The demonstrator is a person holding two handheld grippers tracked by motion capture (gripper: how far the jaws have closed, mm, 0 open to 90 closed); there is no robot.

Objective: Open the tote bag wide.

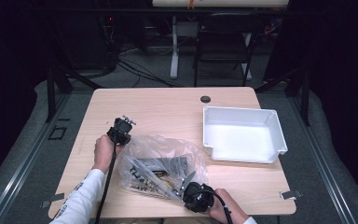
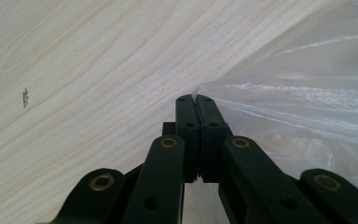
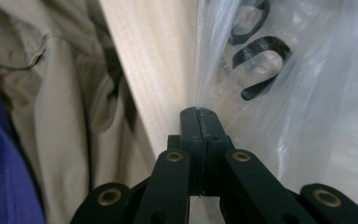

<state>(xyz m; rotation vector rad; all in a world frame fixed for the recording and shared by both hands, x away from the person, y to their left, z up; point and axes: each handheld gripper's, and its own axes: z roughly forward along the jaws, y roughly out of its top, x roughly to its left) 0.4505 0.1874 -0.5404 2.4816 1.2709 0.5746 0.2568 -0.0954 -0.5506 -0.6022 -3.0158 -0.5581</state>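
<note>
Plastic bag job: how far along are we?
Done: both edges are pinched, the left hand-held gripper and right hand-held gripper each shut on the plastic bag. In hand: holding it on the table. Left: its dark contents are inside, and the white bin is empty.

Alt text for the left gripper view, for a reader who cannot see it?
The left gripper has its two black jaws shut on a fold of a clear plastic bag, which spreads to the right. Pale wooden table lies behind and to the left.
</note>
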